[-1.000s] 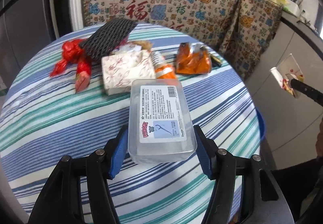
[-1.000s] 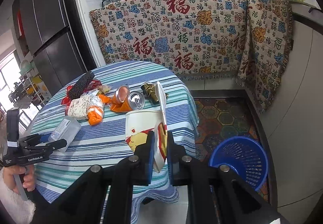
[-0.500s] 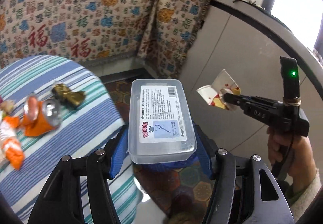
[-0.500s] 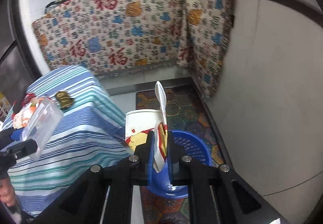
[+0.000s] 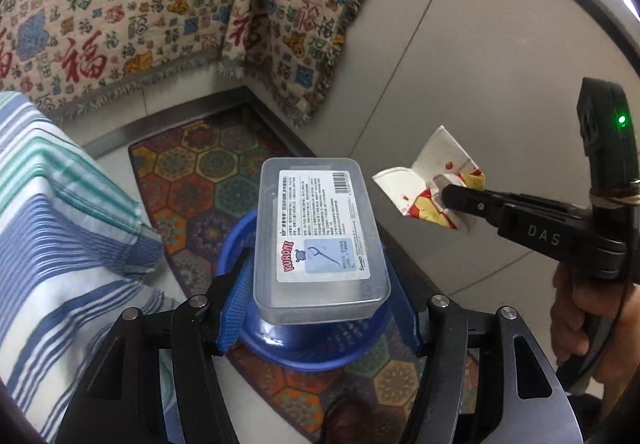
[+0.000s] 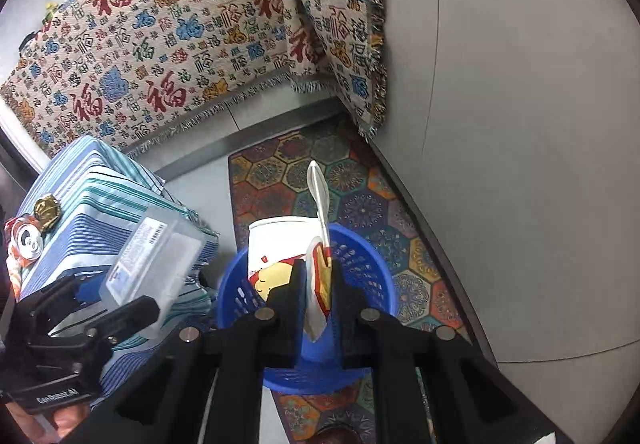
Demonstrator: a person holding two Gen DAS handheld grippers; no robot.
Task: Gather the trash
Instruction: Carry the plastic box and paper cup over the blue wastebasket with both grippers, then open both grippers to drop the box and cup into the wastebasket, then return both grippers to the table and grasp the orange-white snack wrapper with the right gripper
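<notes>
Fingers (image 5: 234, 298) of the left gripper (image 5: 318, 292) are clamped on the sides of a clear plastic box (image 5: 320, 240), which is held right above the blue basket (image 5: 316, 348) on the floor mat (image 5: 208, 172). By the right gripper (image 6: 318, 284), its fingers pressed tight together, a crumpled paper cup (image 6: 280, 248) is pinched by its flattened wall over the same basket (image 6: 360, 256). Both pieces are judged ready to be dropped. Each should be centred over the opening before being let go (the box is broad and could catch the rim), and the cup should be released cleanly so it is not dragged back out. More trash is left on the striped bench (image 6: 92, 196) at the left.
</notes>
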